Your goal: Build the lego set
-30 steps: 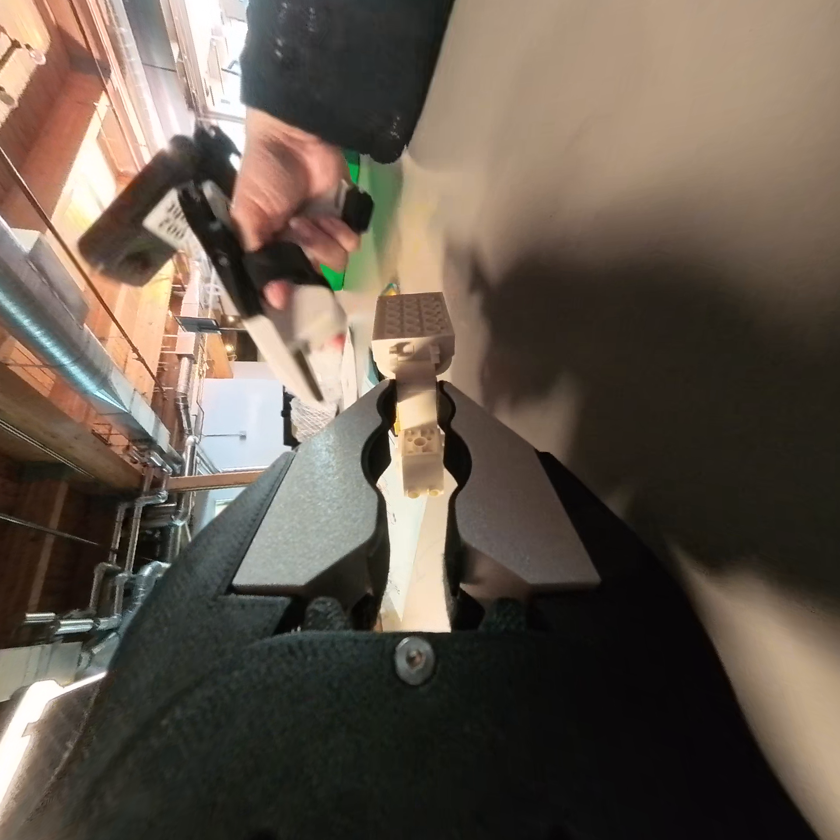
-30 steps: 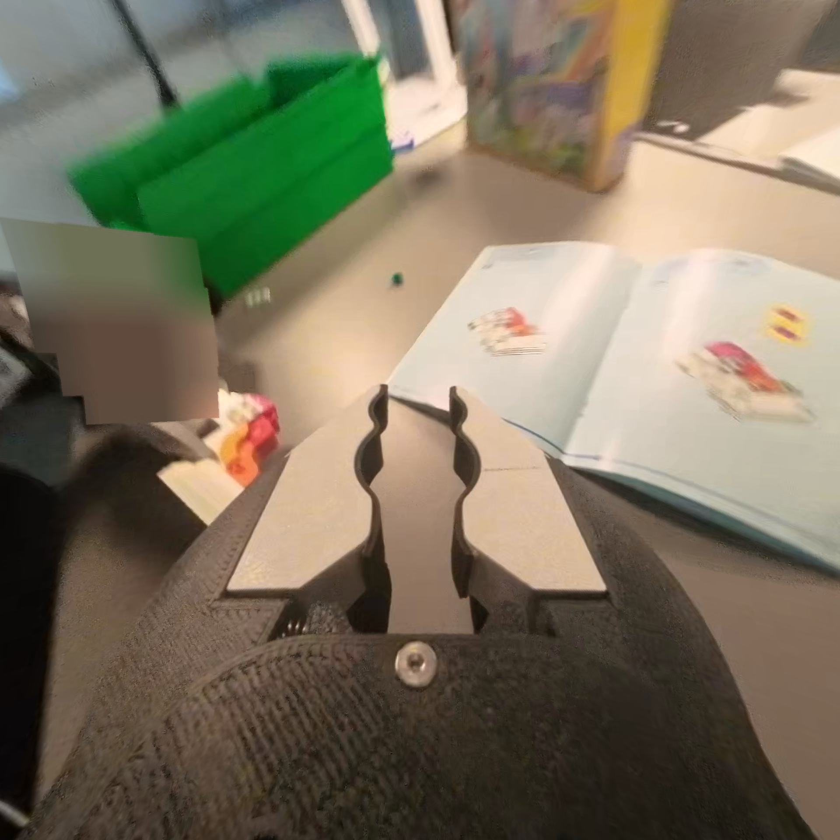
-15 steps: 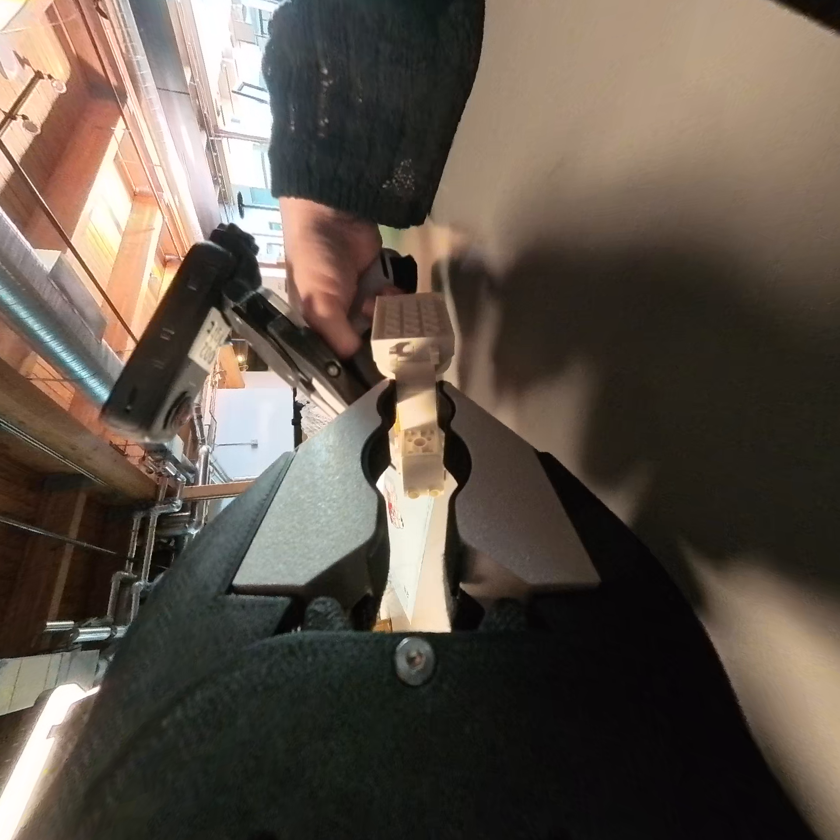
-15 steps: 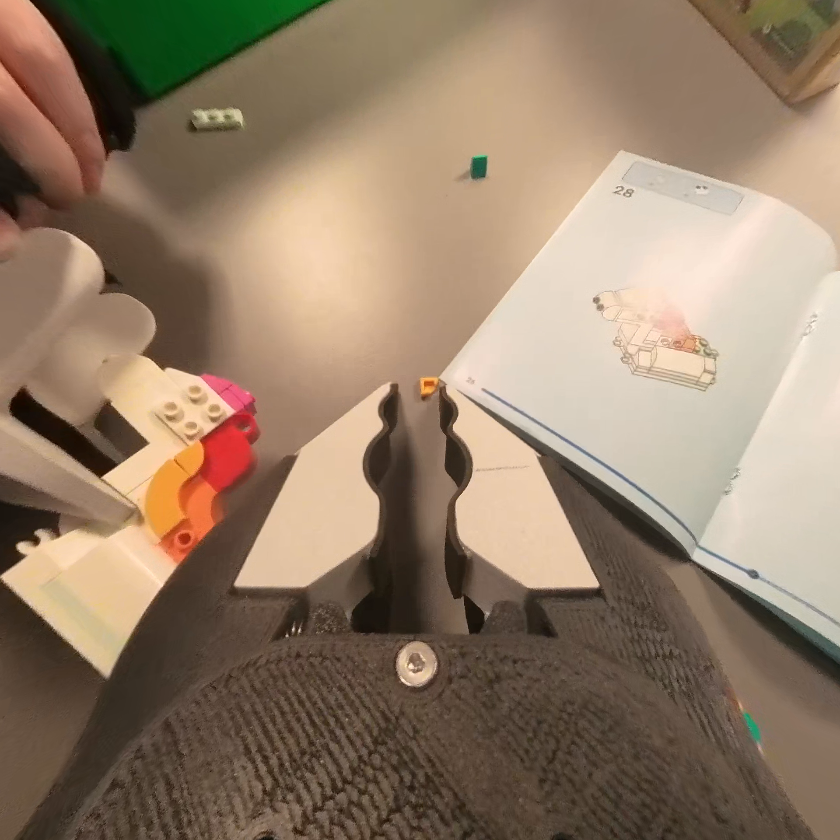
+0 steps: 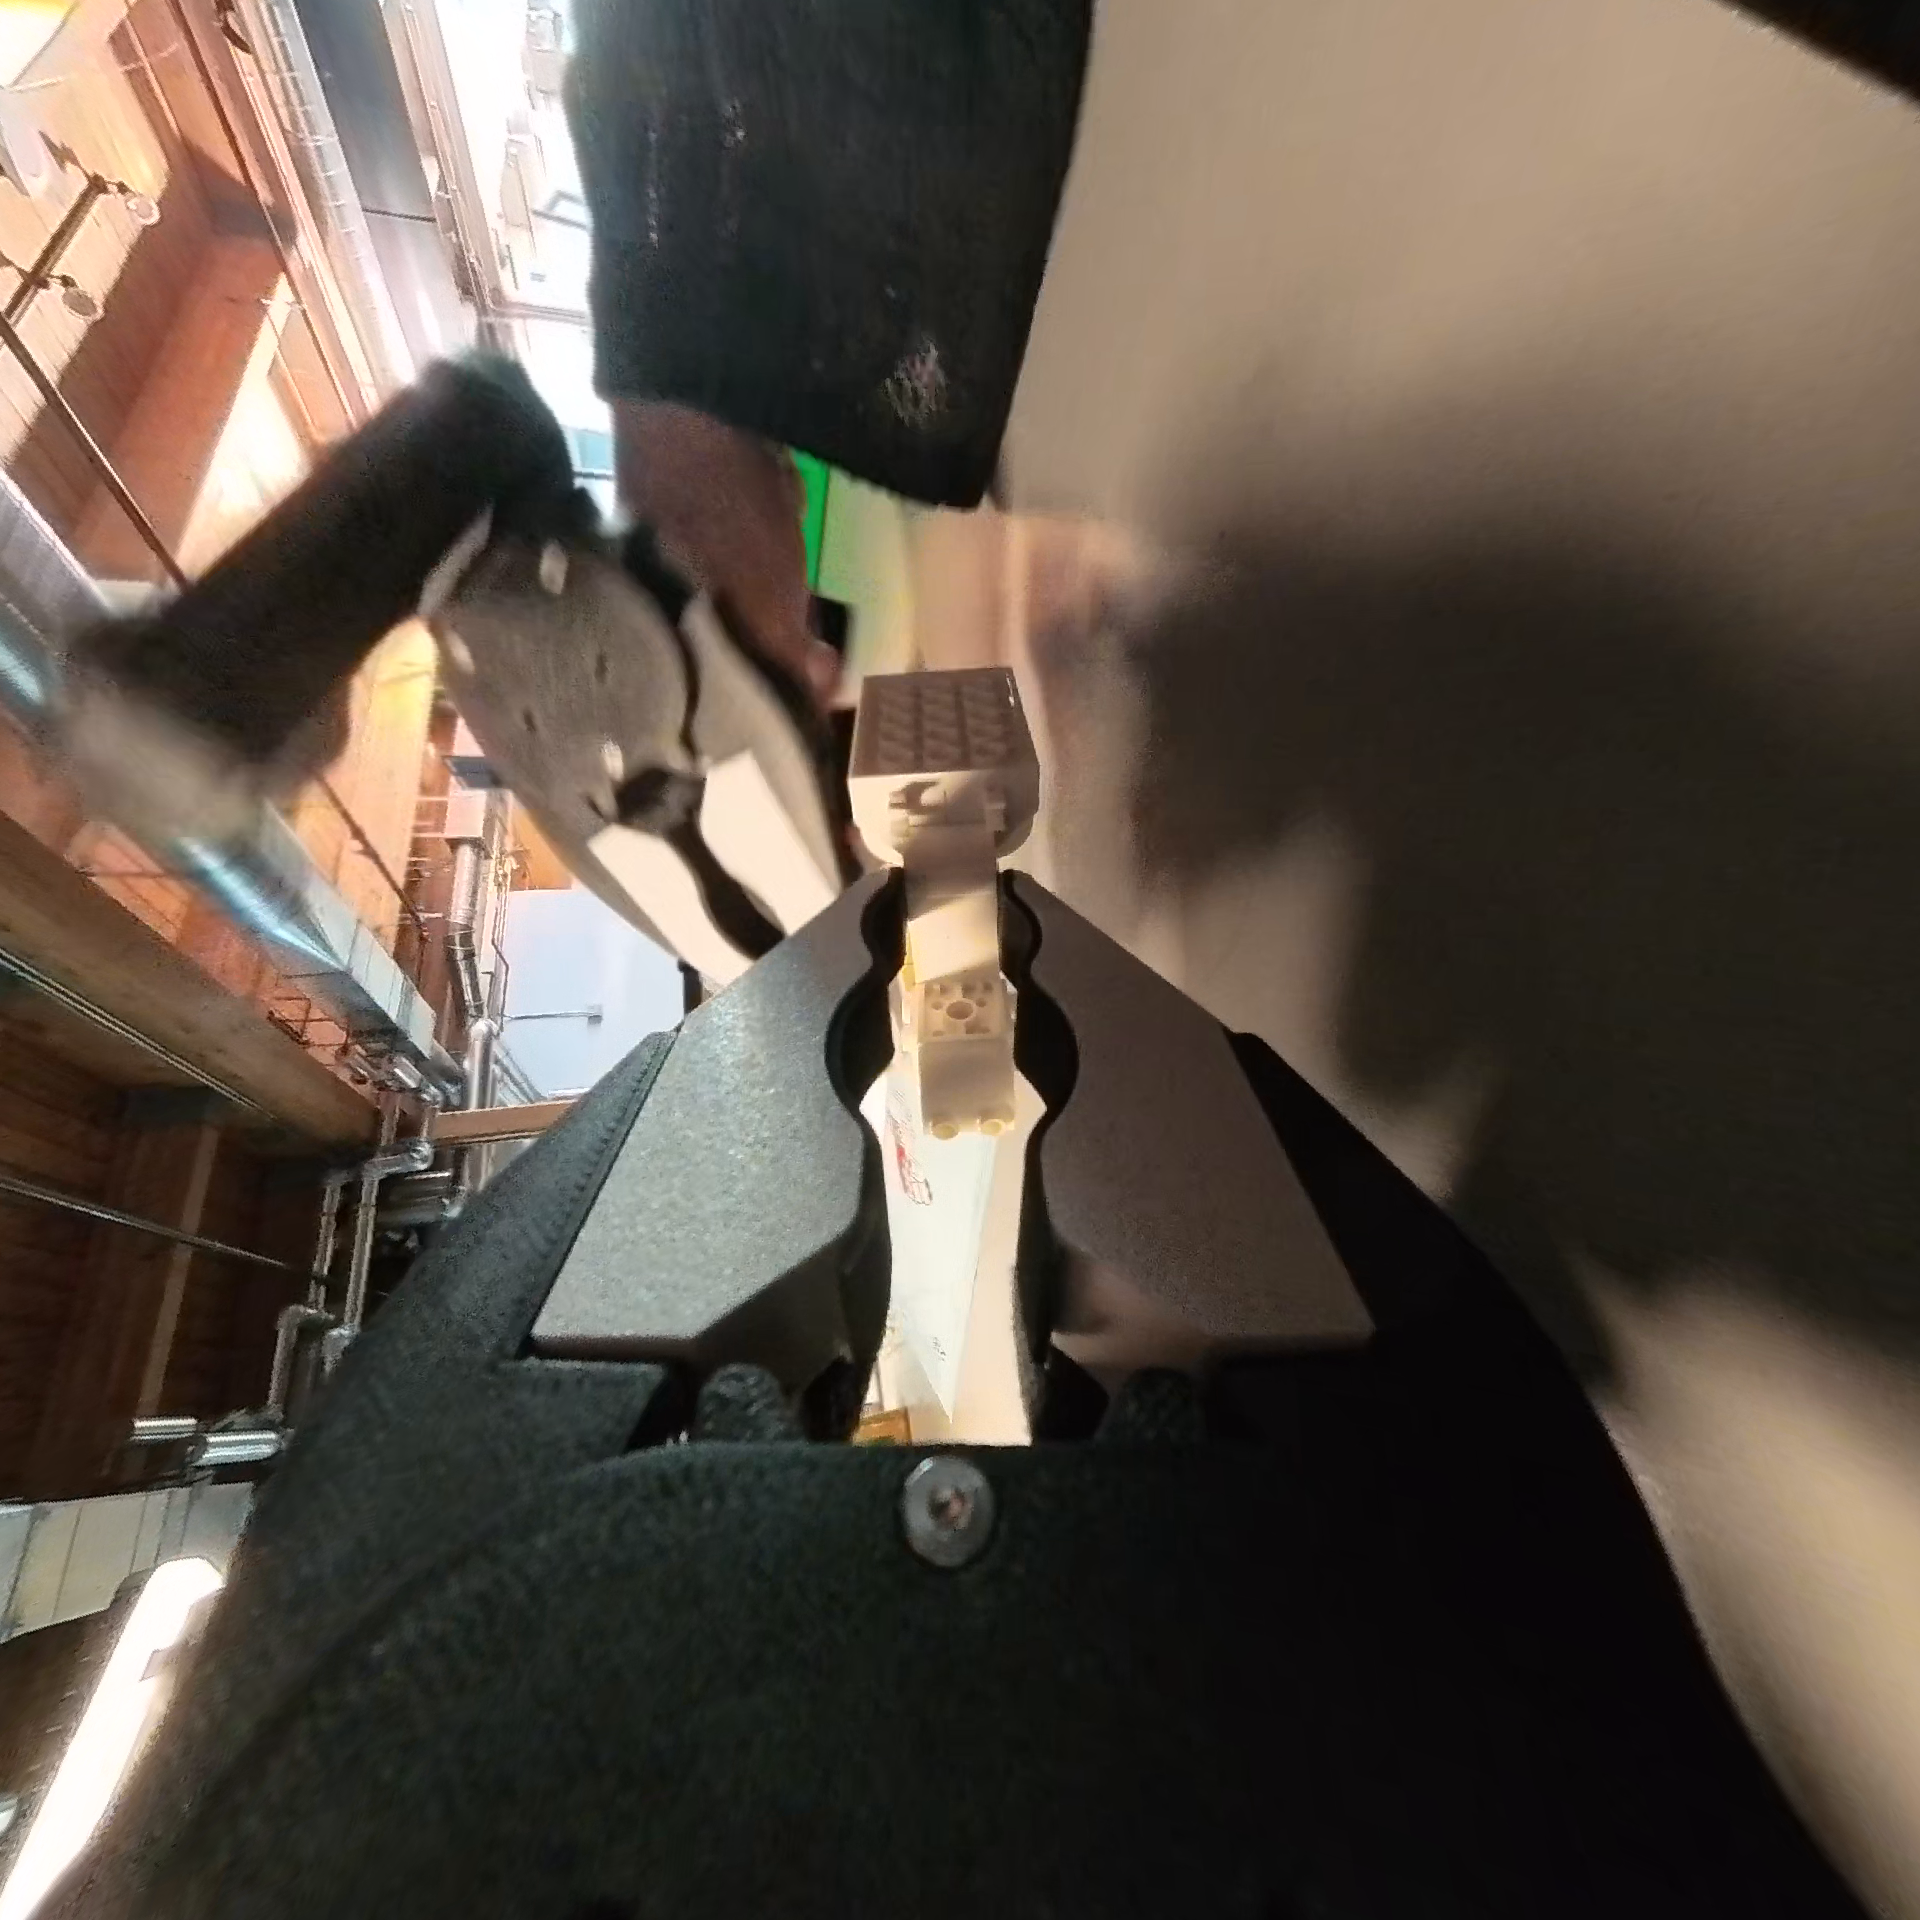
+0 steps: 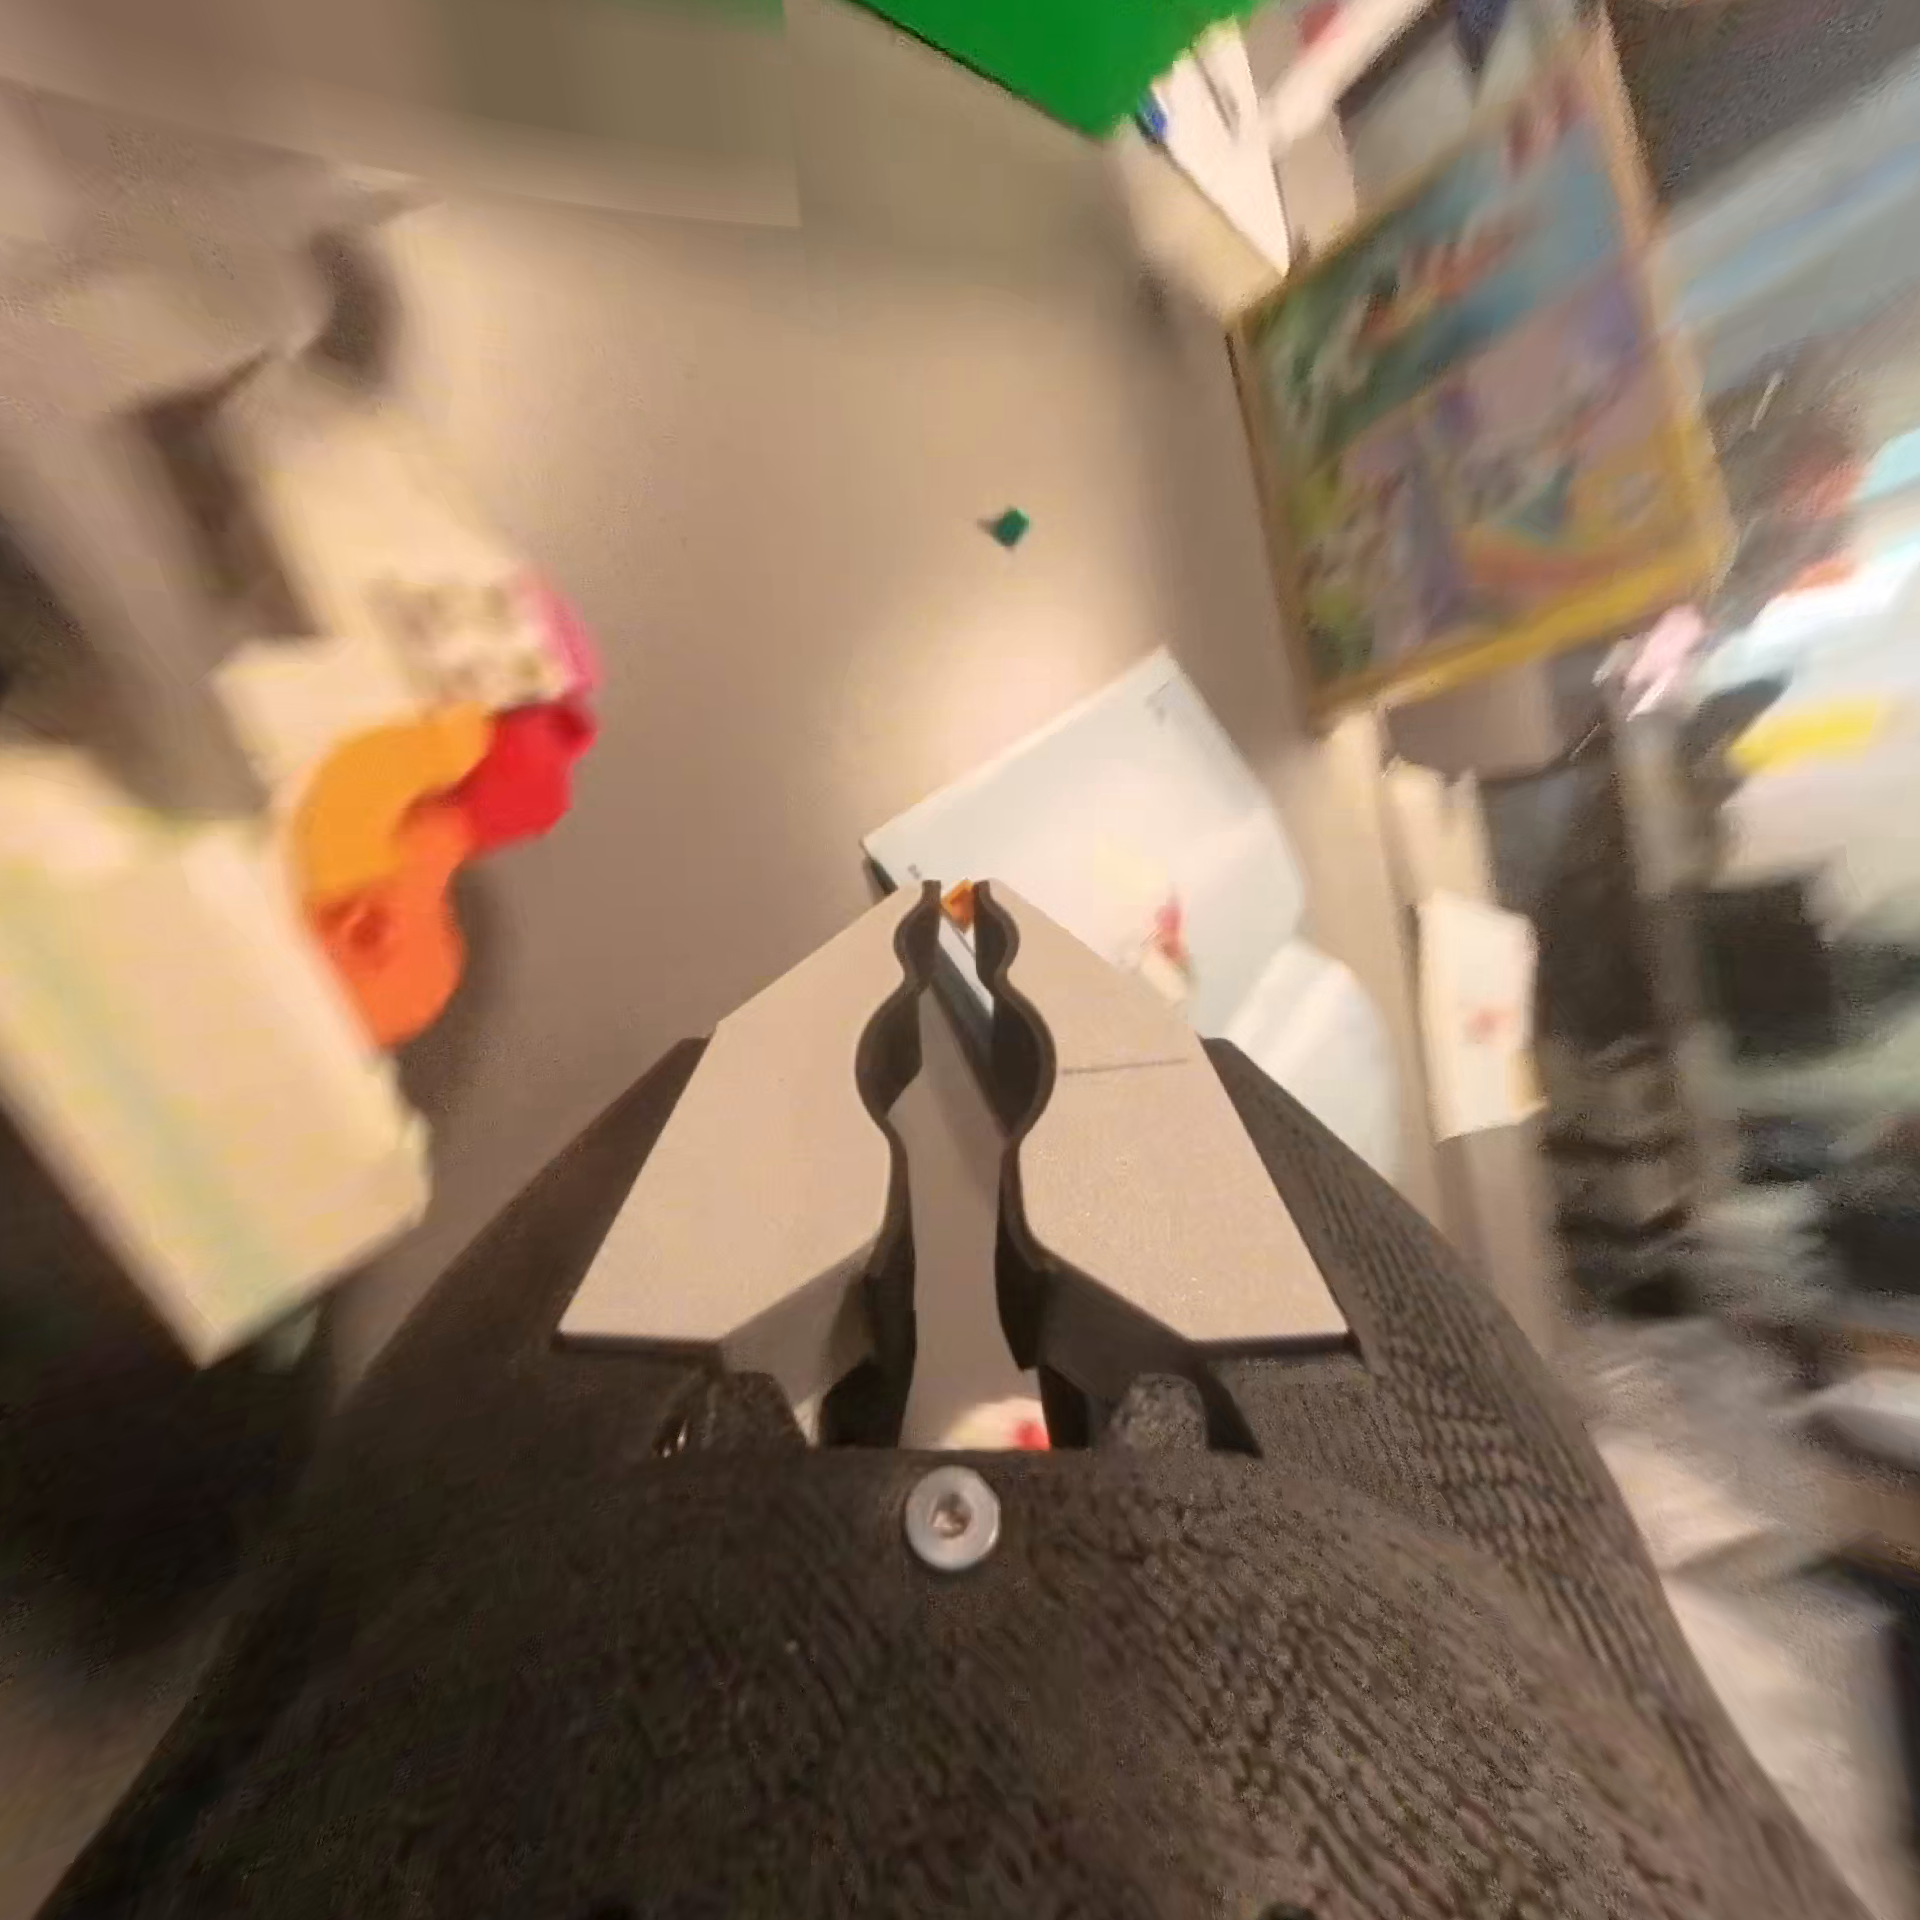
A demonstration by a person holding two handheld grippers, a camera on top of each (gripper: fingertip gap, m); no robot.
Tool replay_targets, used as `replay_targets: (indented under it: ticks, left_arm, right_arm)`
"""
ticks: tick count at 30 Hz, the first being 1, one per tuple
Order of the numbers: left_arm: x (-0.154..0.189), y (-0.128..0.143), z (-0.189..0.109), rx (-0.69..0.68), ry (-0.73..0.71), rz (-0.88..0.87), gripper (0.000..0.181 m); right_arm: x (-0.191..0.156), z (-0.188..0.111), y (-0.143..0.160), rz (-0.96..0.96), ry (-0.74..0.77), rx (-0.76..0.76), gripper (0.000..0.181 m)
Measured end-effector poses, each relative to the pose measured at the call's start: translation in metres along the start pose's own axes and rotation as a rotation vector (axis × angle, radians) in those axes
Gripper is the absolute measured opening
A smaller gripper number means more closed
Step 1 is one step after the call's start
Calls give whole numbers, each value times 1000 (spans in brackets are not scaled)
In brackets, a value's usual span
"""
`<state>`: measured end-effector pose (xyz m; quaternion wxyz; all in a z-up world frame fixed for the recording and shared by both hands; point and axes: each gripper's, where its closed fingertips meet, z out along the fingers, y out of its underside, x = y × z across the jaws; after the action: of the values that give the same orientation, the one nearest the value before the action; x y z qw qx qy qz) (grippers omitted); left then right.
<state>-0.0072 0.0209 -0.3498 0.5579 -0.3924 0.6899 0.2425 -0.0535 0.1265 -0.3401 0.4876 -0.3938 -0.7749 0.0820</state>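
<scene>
Left wrist view: left gripper [image 5: 951,997] clenched on the white stem of the lego model [image 5: 943,758], camera rolled on its side so the table [image 5: 1455,312] runs up the right of frame. Model is held clear of the table, studded underside of its wide white block facing the lens; judged a presenting grip, keeping the build steady in the air so the other tool can reach it. Right gripper [image 5: 727,883] is close beside the model, blurred, gripped by a hand [image 5: 727,540] in a dark sleeve [image 5: 831,229].

Right wrist view: heavy motion blur. Right gripper [image 6: 961,904] fingers nearly together with a small orange piece [image 6: 960,902] at the tips; looks pinched, but blur leaves contact uncertain. Model [image 6: 416,810], with its orange, red and pink arches, sits at the left of frame. Behind the tips, open instruction booklet [image 6: 1091,831] lies on the table [image 6: 779,416]; a loose green piece [image 6: 1006,526] lies beyond it, set box [image 6: 1475,416] and green bin [image 6: 1039,42] toward the far edge.

Judgement: orange piece is bound for the model; alignment is the risk, given its size.
</scene>
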Motion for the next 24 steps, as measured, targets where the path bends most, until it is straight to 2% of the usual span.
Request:
replay_targets:
  ticks: [2,5,9,12,16,20,22,24]
  left_arm:
    - [0,0,1,-7,0,14,16]
    - [1,-1,1,-4,2,26,16]
    - [2,-4,2,4,8,31,16]
    - [2,-5,3,6,14,34,16]
    - [2,-5,4,7,19,34,16]
    - [1,-6,5,10,19,37,16]
    - [1,-7,6,12,18,39,16]
    - [1,-7,6,13,23,43,16]
  right_arm:
    - [-11,-14,3,-369,0,26,4]
    - [-27,-28,23,-885,-42,-37,4]
    - [-44,-46,42,-1264,-203,-60,4]
    - [-56,-58,44,-1468,-303,-4,4]
    - [-80,-75,35,-1507,-413,129,5]
    - [-89,-90,25,-1365,-464,161,22]
    - [-87,-94,19,-1151,-463,131,22]
    - [-80,-95,16,-814,-471,67,21]
